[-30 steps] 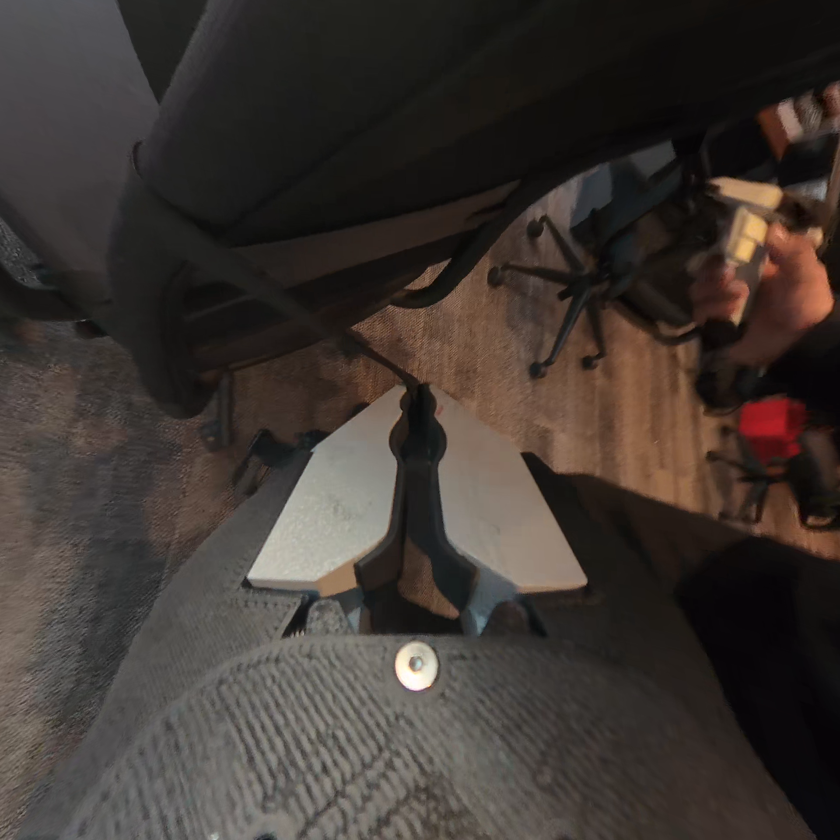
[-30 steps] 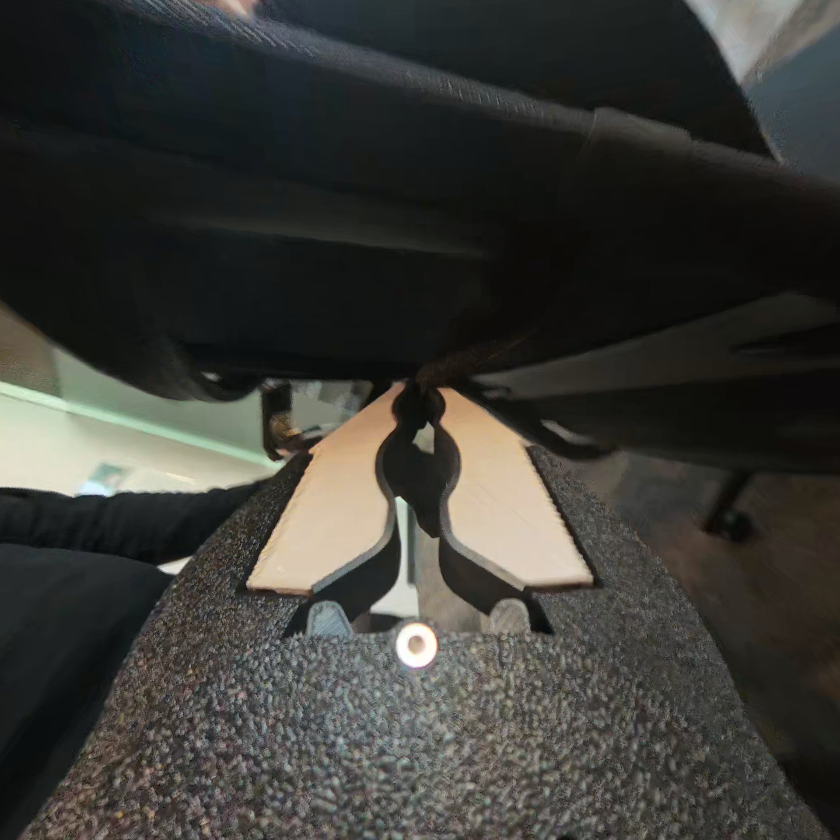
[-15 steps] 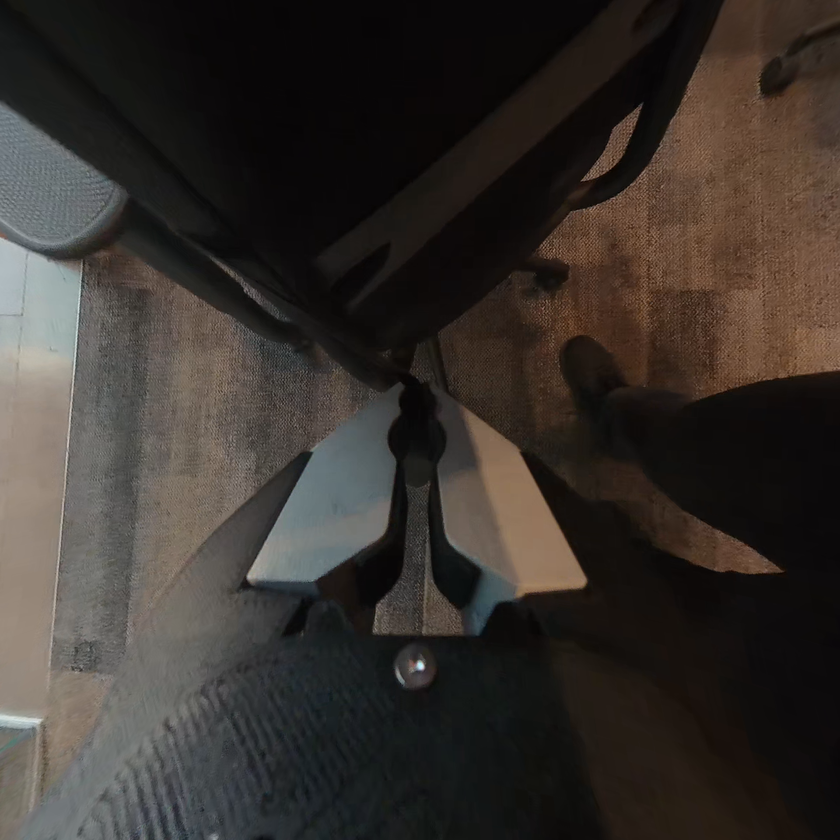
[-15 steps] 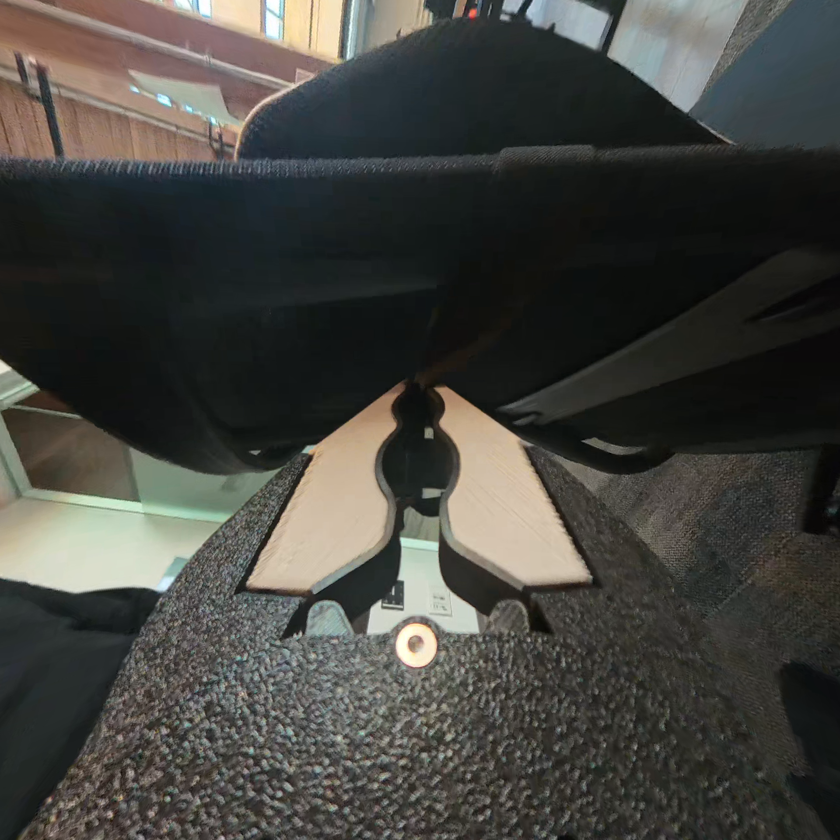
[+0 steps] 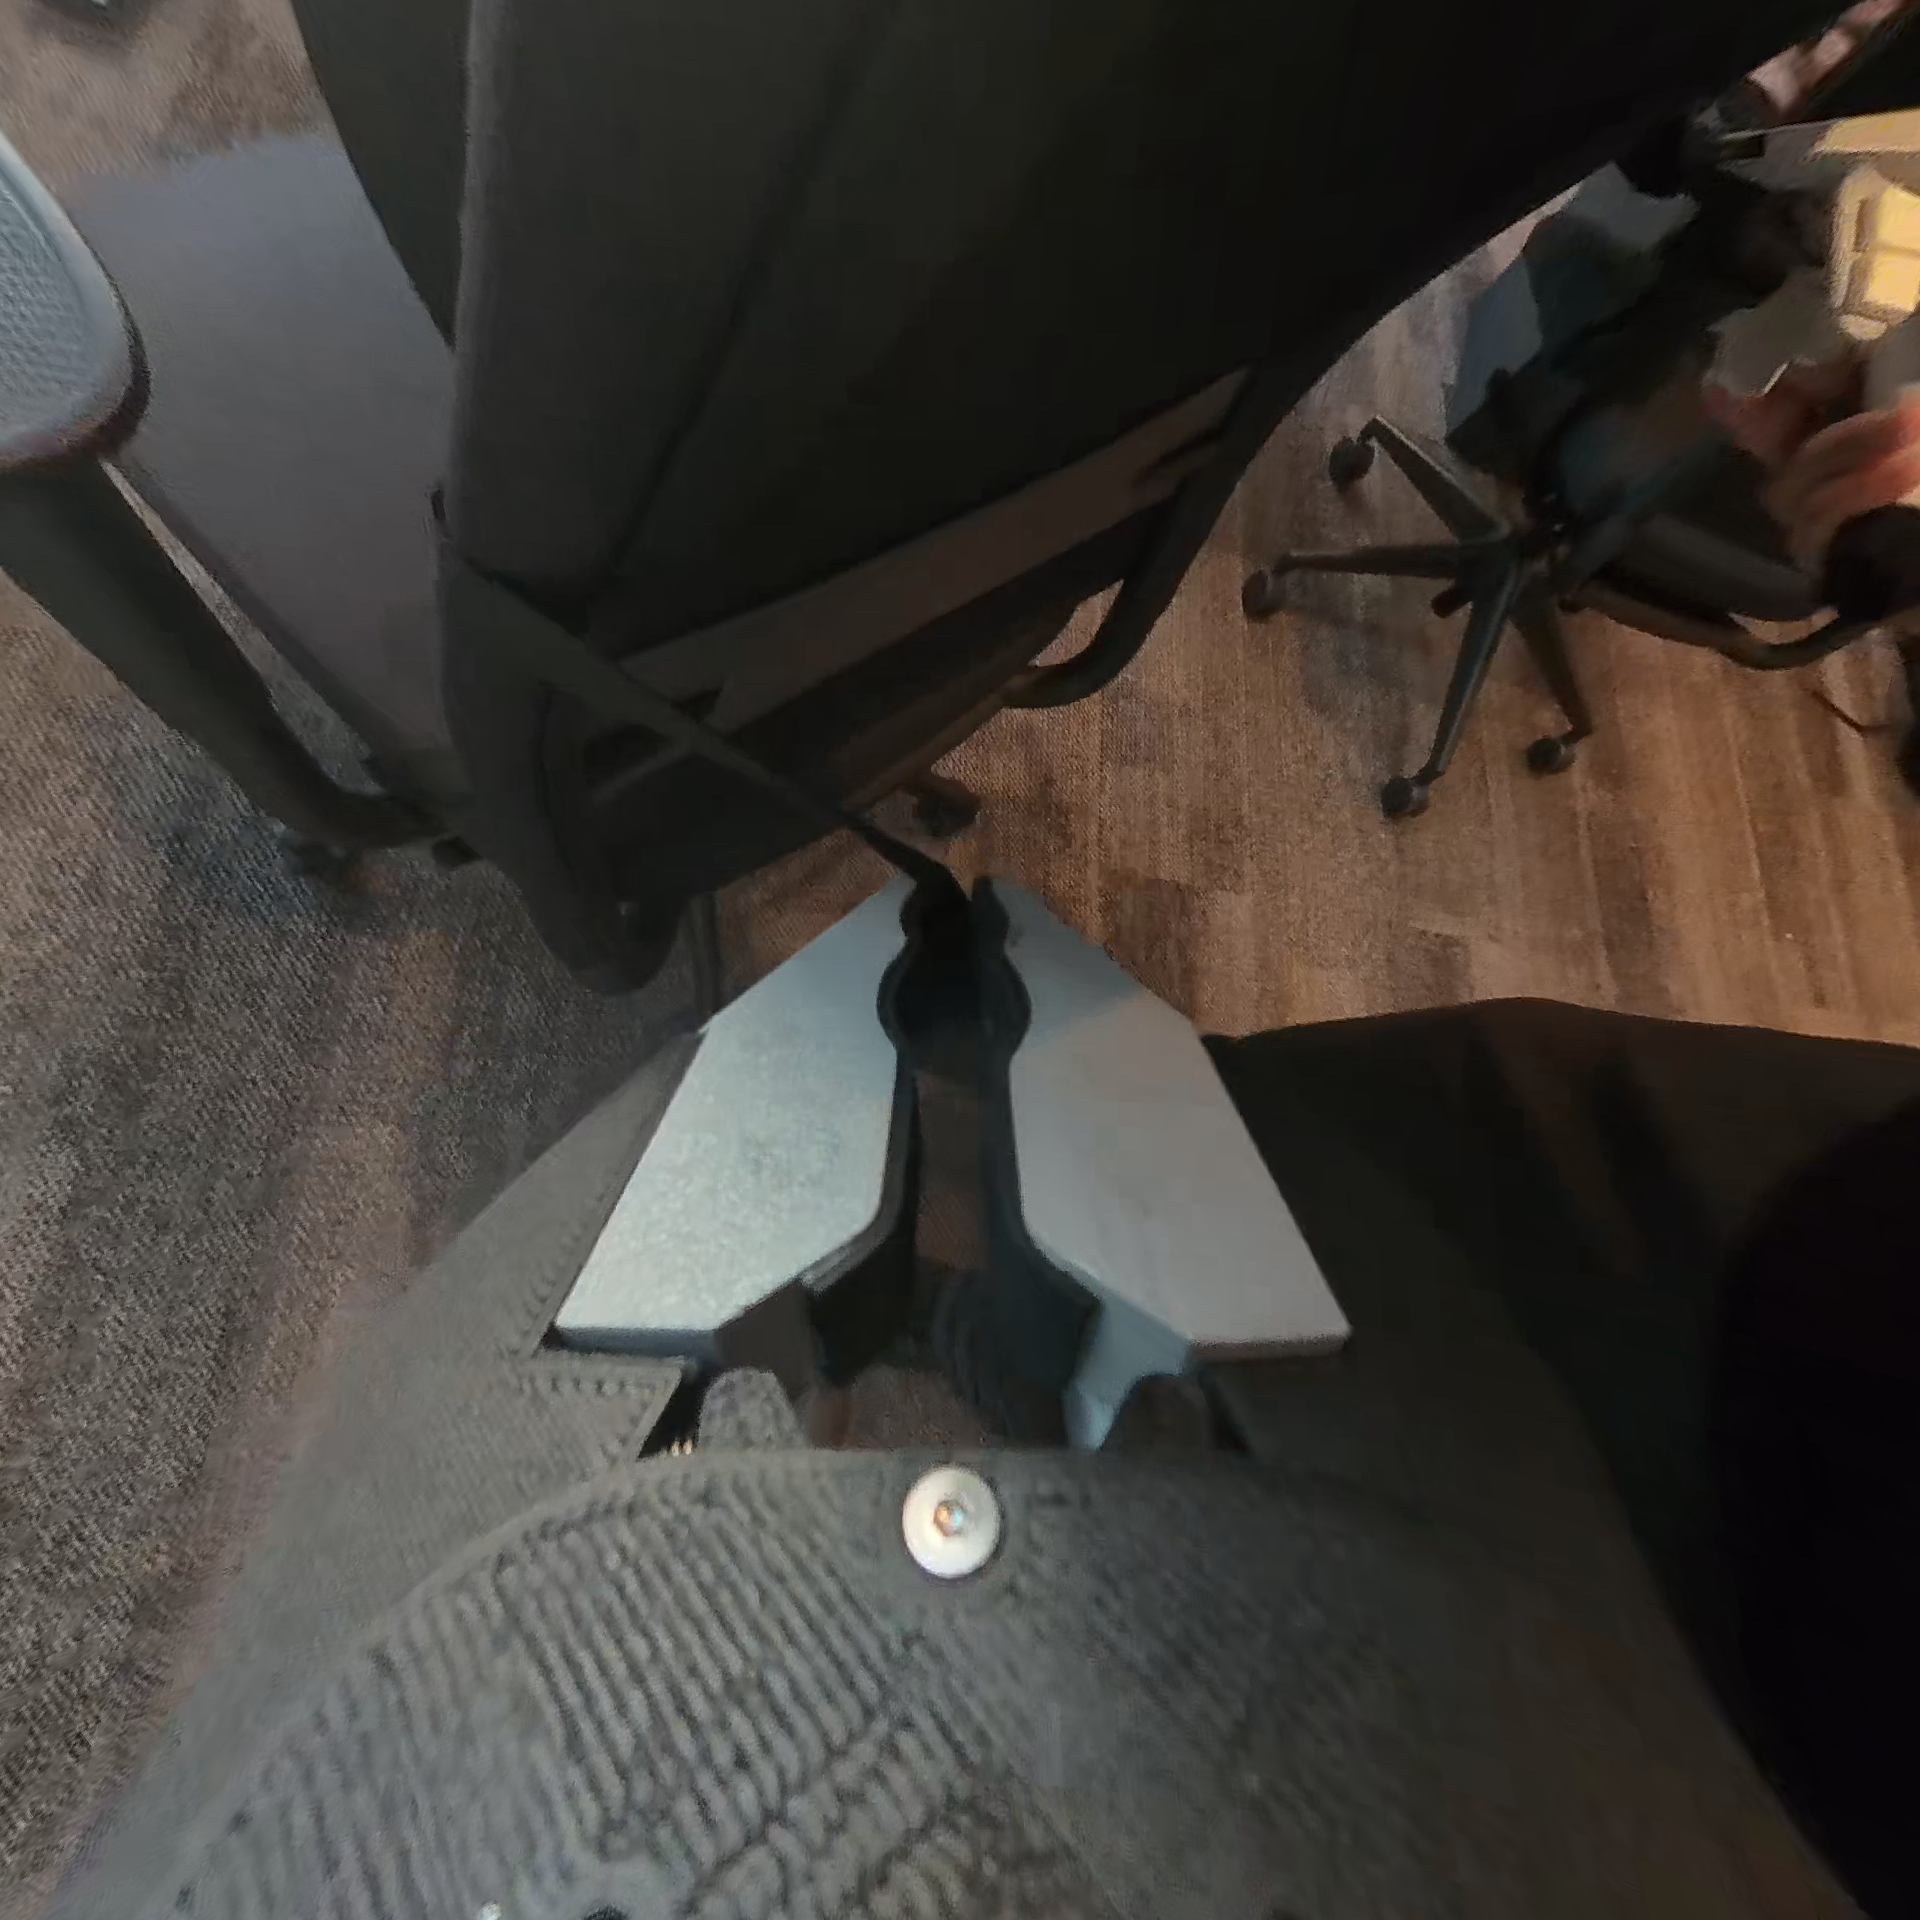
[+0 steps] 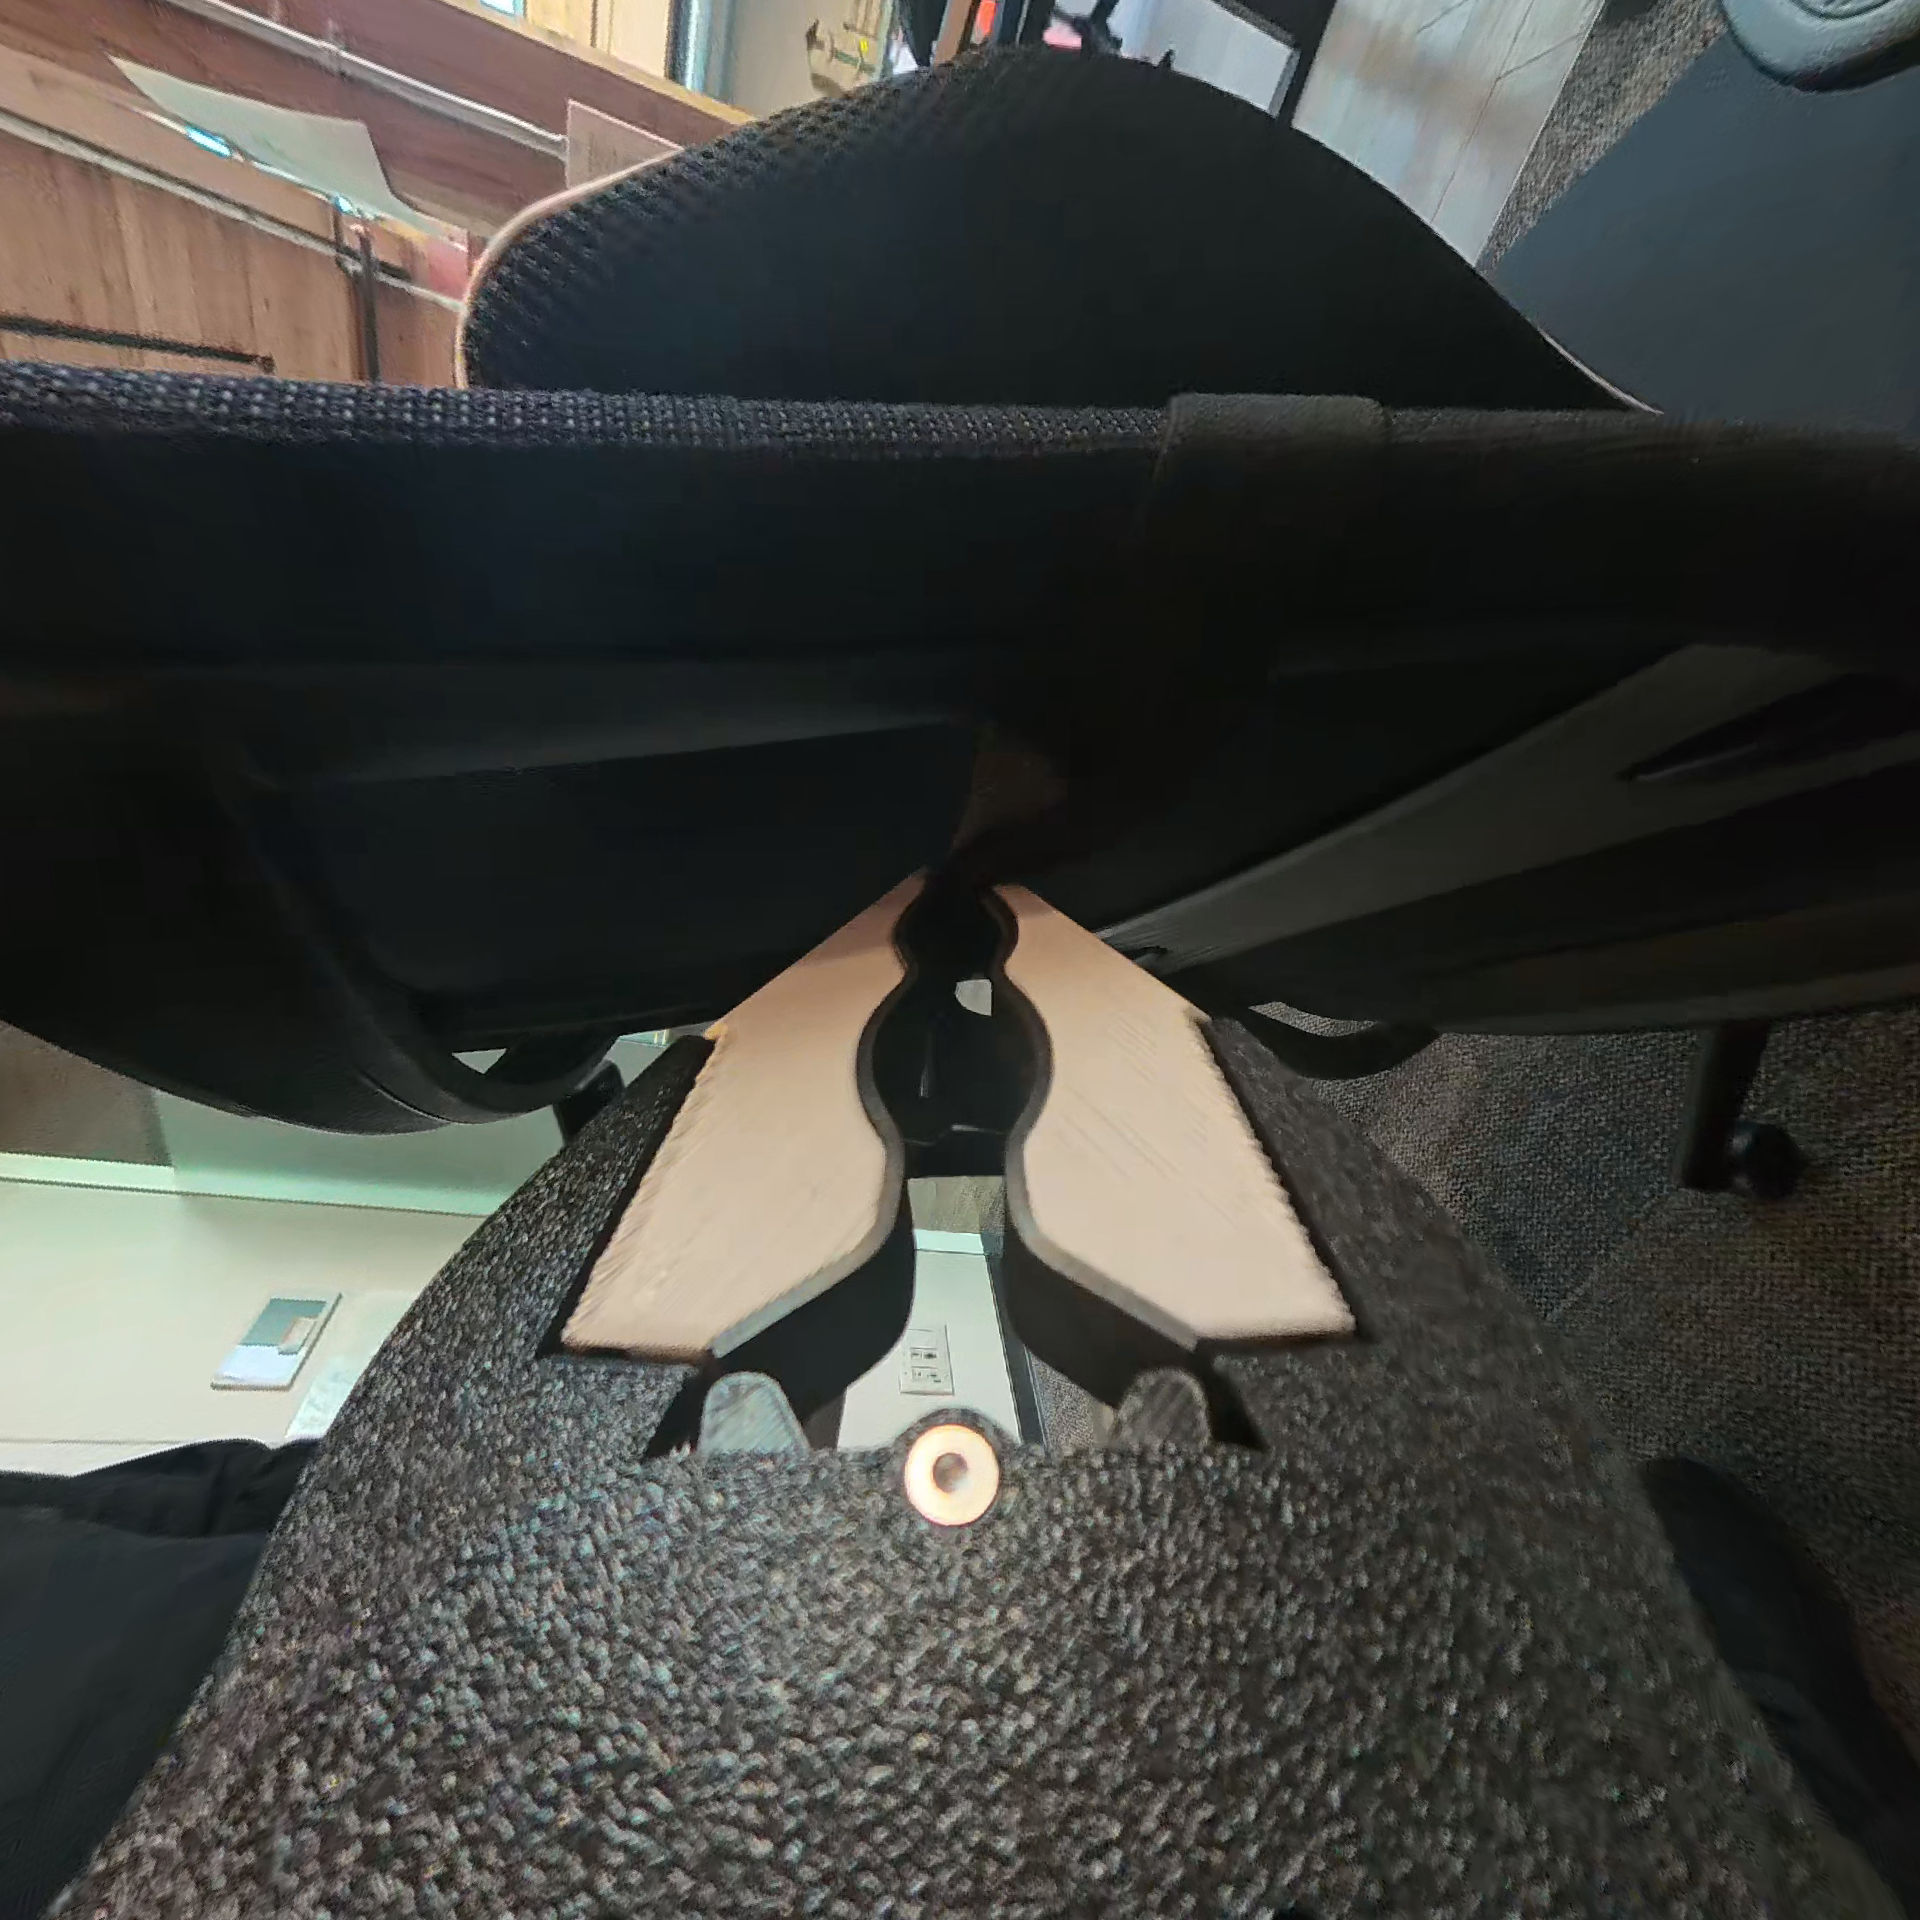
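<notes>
A black office chair fills both views, its seat wrapped in a dark fabric cover [image 5: 831, 312]. A thin black strap [image 5: 707, 743] runs from the cover's edge under the seat down into my left gripper [image 5: 951, 896], which is shut on its end. In the right wrist view the mesh seat edge [image 6: 623, 488] and the chair back [image 6: 987, 239] are above me. My right gripper [image 6: 961, 885] is shut on a dark strap end that comes out of the seat's underside [image 6: 623, 831]. What lies beyond the pinch is hidden in shadow.
Another office chair's wheeled base [image 5: 1486, 592] stands on the carpet to the right, with a person's hand [image 5: 1829, 457] near it. A mesh armrest [image 5: 42, 332] is at the far left. A caster [image 6: 1756, 1153] and grey carpet [image 6: 1558, 1195] are at the right; dark trousers [image 5: 1662, 1247] lie close by. My right tips are about 45 cm from the mesh armrest [image 5: 42, 332], my left tips only 25 cm.
The left view swung down over the floor, then back out to the side; the strap stays pinched. The right view drew back and lifted, so the chair back shows above the seat.
</notes>
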A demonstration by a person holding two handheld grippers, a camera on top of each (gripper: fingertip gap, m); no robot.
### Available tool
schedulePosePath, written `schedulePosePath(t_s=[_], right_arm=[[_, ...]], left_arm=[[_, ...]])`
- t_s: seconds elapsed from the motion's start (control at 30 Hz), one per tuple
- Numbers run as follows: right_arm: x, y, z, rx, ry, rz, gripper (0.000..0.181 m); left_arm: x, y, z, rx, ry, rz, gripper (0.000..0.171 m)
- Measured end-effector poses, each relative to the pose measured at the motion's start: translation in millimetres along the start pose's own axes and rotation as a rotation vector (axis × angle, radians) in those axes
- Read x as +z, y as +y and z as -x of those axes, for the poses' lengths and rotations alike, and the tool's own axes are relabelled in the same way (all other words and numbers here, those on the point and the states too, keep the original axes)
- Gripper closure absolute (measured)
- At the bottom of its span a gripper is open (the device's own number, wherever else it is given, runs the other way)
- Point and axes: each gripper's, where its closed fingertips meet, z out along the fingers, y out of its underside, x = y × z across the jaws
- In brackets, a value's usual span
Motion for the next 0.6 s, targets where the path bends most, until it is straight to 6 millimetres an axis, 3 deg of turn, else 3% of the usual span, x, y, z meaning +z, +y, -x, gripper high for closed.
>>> schedulePosePath(t_s=[0.13,0.3,0.43,0.6], right_arm=[[-1.0,0.8,-7.8,-0.022,0.077,0.003,0.177],[-0.9,0.8,-9.7,-0.053,0.129,0.050,0.177],[-6.0,2.2,-12.9,-0.047,0.173,0.077,0.177],[-13.2,1.6,-14.5,-0.025,0.211,0.115,0.177]], left_arm=[[4.4,12.9,-1.1,-0.122,0.053,0.015,0.171],[13.5,26.3,-6.4,-0.072,0.029,0.045,0.171],[7.1,47.8,6.6,0.137,-0.101,0.125,0.171],[-0.3,62.5,36.0,0.111,-0.118,0.110,0.171]])
